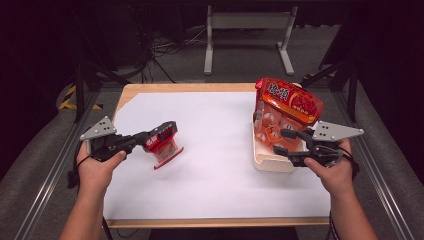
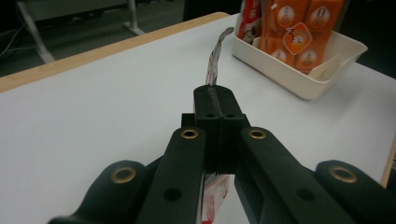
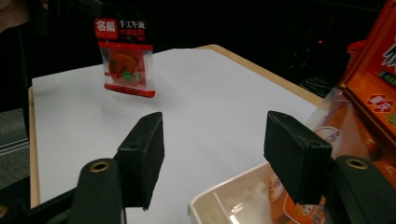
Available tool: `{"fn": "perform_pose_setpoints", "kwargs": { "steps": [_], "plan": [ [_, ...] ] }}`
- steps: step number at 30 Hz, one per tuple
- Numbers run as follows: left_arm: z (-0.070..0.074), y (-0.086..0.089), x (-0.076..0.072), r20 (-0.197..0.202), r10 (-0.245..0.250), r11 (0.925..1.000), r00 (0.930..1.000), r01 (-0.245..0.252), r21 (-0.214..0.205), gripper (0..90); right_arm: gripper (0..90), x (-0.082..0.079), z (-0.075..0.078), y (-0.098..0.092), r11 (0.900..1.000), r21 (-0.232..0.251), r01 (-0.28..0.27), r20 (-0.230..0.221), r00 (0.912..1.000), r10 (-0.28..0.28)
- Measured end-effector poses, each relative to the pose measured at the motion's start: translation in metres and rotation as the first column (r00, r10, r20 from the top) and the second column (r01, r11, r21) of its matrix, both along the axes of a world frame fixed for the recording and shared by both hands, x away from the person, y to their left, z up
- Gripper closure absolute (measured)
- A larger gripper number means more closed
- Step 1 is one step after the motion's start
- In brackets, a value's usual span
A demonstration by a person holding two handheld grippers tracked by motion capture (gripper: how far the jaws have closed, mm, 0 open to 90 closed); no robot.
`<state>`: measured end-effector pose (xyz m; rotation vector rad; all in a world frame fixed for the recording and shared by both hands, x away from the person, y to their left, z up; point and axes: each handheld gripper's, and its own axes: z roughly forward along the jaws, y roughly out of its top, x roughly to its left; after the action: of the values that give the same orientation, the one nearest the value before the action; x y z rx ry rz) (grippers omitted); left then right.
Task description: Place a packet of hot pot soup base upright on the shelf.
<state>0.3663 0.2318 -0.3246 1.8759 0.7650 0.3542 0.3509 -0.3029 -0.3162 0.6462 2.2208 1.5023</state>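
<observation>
A small red-and-clear sauce packet [image 1: 164,144] hangs above the white sheet at the left, pinched by its edge in my left gripper [image 1: 149,138], which is shut on it. In the left gripper view the jaws [image 2: 217,100] meet on the thin packet [image 2: 214,65], seen edge-on. The right gripper view looks across the table at the packet [image 3: 123,58] face-on. My right gripper [image 1: 280,141] stands open at the near left side of a white tray [image 1: 272,164], with nothing between its pads [image 3: 215,154]. A large orange-red bag of packets [image 1: 287,107] stands in the tray.
A white sheet [image 1: 210,165] covers most of the wooden table [image 1: 190,87]. The tray [image 2: 299,86] with orange packets [image 2: 294,32] sits at the right edge. Metal rails run along both sides of the table, and a grey frame [image 1: 247,30] stands on the floor beyond.
</observation>
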Motion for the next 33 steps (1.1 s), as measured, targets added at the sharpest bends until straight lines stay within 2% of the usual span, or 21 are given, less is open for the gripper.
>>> {"fn": "perform_pose_setpoints", "kwargs": {
  "steps": [9,16,18,27,29,30,33],
  "plan": [
    [0.013,-0.022,0.005,0.002,-0.051,0.9987,0.9987,0.051,0.009,90.0,38.9,-0.005,0.005,-0.022,0.9984,0.024,0.052,0.006,0.9986,-0.052],
    [0.023,-0.040,0.012,0.003,-0.117,0.9931,0.9931,0.117,0.007,90.0,35.9,-0.008,0.003,-0.035,0.9931,0.038,0.111,-0.003,0.9938,-0.111],
    [0.025,-0.044,0.012,0.004,-0.123,0.9924,0.9924,0.123,0.007,90.0,35.6,-0.008,0.003,-0.038,0.9920,0.042,0.119,-0.006,0.9929,-0.119],
    [0.038,-0.073,0.017,0.019,-0.200,0.9794,0.9796,0.199,0.030,90.0,35.3,-0.010,0.004,-0.053,0.9835,0.056,0.172,-0.005,0.9851,-0.172],
    [0.041,-0.081,0.017,0.019,-0.220,0.9753,0.9754,0.219,0.028,90.0,35.3,-0.010,0.003,-0.057,0.9817,0.042,0.186,0.001,0.9826,-0.186],
    [0.041,-0.081,0.017,0.019,-0.220,0.9753,0.9754,0.219,0.028,90.0,35.3,-0.010,0.003,-0.057,0.9817,0.042,0.186,0.001,0.9826,-0.186],
    [0.045,-0.093,0.018,0.020,-0.245,0.9694,0.9694,0.244,0.027,90.0,34.3,-0.011,0.002,-0.062,0.9780,0.043,0.204,-0.001,0.9789,-0.204]
  ]
}}
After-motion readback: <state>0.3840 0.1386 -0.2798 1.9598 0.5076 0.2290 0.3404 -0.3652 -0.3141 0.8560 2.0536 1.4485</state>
